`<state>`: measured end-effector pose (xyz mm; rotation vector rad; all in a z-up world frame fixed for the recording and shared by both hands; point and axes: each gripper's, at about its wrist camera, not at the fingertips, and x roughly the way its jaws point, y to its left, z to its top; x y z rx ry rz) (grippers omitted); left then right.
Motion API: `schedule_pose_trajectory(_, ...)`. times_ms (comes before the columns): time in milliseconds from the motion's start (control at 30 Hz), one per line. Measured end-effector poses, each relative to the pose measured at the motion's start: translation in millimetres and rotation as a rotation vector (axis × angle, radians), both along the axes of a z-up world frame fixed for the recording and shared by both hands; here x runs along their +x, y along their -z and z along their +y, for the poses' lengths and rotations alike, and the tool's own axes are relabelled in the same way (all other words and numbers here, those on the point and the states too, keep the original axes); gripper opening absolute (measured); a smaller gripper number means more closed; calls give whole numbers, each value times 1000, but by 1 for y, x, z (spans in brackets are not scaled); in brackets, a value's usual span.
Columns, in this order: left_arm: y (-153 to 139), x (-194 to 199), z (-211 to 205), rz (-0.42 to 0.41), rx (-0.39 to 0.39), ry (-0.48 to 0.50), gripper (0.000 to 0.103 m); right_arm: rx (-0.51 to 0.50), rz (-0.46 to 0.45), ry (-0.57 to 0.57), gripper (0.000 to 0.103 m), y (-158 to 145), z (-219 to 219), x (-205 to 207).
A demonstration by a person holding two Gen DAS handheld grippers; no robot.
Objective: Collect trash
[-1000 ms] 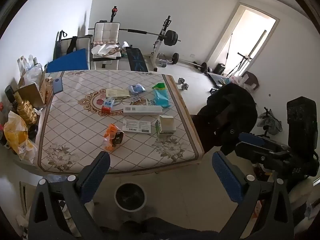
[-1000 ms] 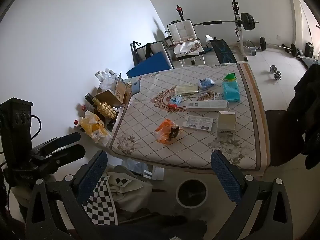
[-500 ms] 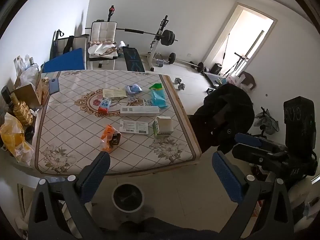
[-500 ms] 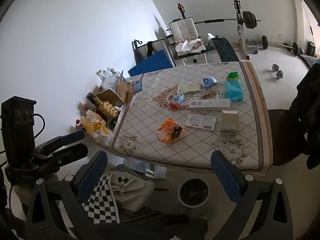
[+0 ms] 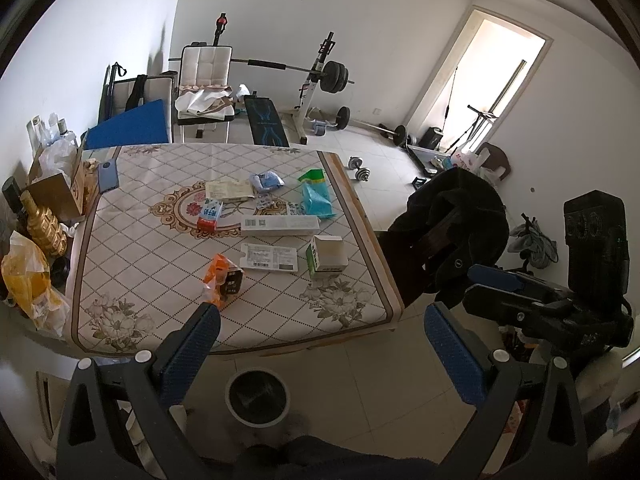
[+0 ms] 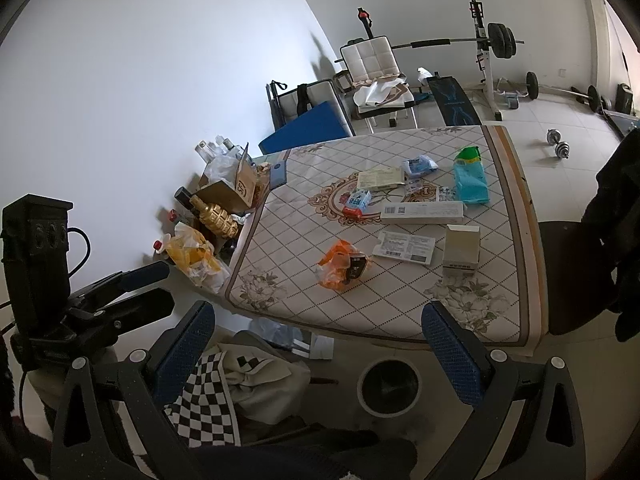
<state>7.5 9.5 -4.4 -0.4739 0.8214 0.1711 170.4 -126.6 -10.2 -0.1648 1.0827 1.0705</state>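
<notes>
Trash lies on a patterned table (image 5: 132, 264): an orange wrapper (image 5: 222, 280) (image 6: 340, 266), a flat white card (image 5: 270, 258), a white and green box (image 5: 326, 256) (image 6: 462, 250), a long white box (image 5: 280, 225), a small blue and red carton (image 5: 210, 214), a teal pouch (image 5: 316, 198) and papers. A round trash bin (image 5: 257, 398) (image 6: 389, 387) stands on the floor before the table. My left gripper (image 5: 320, 354) is open and empty, above the bin. My right gripper (image 6: 316, 354) is open and empty, short of the table's near edge.
A black coat on a chair (image 5: 448, 232) stands right of the table. Bottles, a box and a yellow bag (image 6: 192, 258) crowd the table's left side. A checkered bag (image 6: 224, 392) lies on the floor. A weight bench (image 5: 264, 120) and dumbbells (image 5: 358, 168) are behind.
Both grippers have drawn back and risen a little; the table looks slightly farther away. Nothing on the table has moved. Both stay open.
</notes>
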Motion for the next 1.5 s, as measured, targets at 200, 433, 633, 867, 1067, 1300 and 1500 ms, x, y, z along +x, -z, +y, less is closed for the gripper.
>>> schedule_pose_trajectory(200,0,0,0,0,0,-1,103,2,2,-3,103,2,1,-1)
schedule_pose_trajectory(433,-1,0,0,0,1,-1,103,5,3,-1,103,1,0,0)
schedule_pose_trajectory(633,-1,1,1,2,2,-2,103,7,8,-5,103,1,3,0)
schedule_pose_trajectory(867,-1,1,0,0,4,-3,103,11,6,-5,103,2,5,-1)
schedule_pose_trajectory(1067,-2,3,2,0,8,-2,103,13,7,-5,103,2,5,-1)
schedule_pose_trajectory(1300,-4,3,2,1,9,-2,103,14,6,-4,103,2,4,0)
schedule_pose_trajectory(1500,-4,3,1,2,11,-1,103,14,8,-4,103,2,5,1)
